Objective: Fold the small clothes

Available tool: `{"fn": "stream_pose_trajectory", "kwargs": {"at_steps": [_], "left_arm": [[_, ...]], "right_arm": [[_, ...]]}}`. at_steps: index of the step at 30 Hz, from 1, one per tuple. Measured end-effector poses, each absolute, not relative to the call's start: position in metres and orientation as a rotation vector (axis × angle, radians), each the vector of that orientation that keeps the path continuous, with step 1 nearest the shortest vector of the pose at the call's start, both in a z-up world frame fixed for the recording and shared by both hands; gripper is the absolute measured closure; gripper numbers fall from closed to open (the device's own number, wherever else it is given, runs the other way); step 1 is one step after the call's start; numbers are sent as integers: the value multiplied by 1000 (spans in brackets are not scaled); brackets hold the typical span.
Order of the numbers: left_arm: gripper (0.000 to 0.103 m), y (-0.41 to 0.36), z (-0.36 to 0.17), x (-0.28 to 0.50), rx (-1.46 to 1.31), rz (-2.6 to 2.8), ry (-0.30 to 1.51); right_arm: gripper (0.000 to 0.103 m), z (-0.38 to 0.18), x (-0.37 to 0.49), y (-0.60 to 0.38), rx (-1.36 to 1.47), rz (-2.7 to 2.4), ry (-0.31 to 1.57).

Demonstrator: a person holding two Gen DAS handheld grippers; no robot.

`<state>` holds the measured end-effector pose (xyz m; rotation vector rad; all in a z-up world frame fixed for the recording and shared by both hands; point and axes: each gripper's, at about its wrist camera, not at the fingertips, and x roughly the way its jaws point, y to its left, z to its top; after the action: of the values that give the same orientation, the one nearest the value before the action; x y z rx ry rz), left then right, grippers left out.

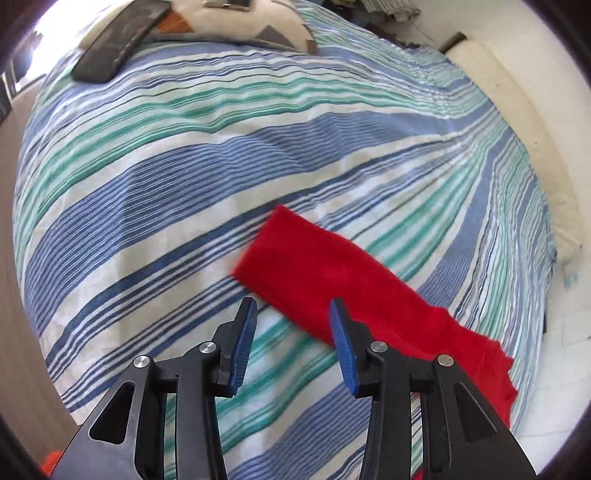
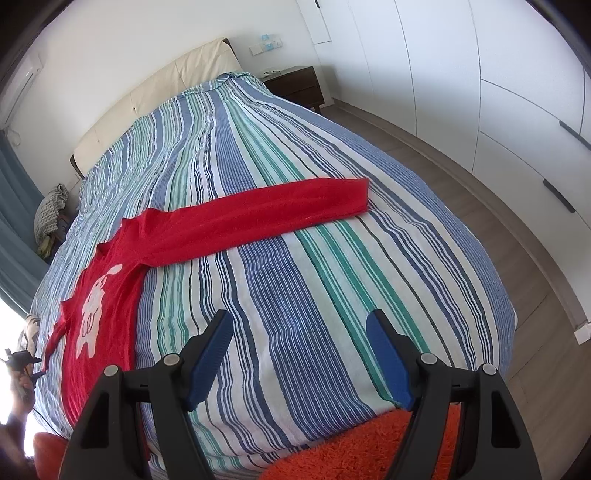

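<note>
A red sweater (image 2: 99, 314) with a white animal figure lies flat on the striped bed cover (image 2: 295, 258), at the left in the right wrist view. One long sleeve (image 2: 258, 214) stretches out to the right across the bed. My right gripper (image 2: 300, 315) hangs open over the foot of the bed, well short of that sleeve, with nothing between its fingers. In the left wrist view the other red sleeve (image 1: 325, 273) runs diagonally over the cover. My left gripper (image 1: 292, 304) is open just above the sleeve's near edge; its right finger overlaps the cloth and its pads hold nothing.
A patterned pillow (image 1: 236, 22) and a dark flat object (image 1: 118, 37) lie at the far end in the left wrist view. A cream headboard (image 2: 166, 81), a dark nightstand (image 2: 295, 85) and white wardrobe doors (image 2: 498, 110) surround the bed. Orange fluffy fabric (image 2: 369, 443) sits below my right gripper.
</note>
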<state>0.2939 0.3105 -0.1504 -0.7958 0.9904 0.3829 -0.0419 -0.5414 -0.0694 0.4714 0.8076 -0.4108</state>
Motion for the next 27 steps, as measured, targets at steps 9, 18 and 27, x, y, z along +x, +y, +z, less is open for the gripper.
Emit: {"fn": "stream_pose_trajectory", "kwargs": {"at_steps": [9, 18, 27], "left_arm": [[37, 343, -165, 304, -856, 381, 966], [102, 295, -142, 331, -389, 382, 1048], [103, 340, -161, 319, -375, 623, 1084]], "right_arm": [[29, -76, -34, -540, 456, -430, 864], [29, -79, -33, -544, 474, -458, 883], [29, -78, -33, -542, 458, -461, 881]]}}
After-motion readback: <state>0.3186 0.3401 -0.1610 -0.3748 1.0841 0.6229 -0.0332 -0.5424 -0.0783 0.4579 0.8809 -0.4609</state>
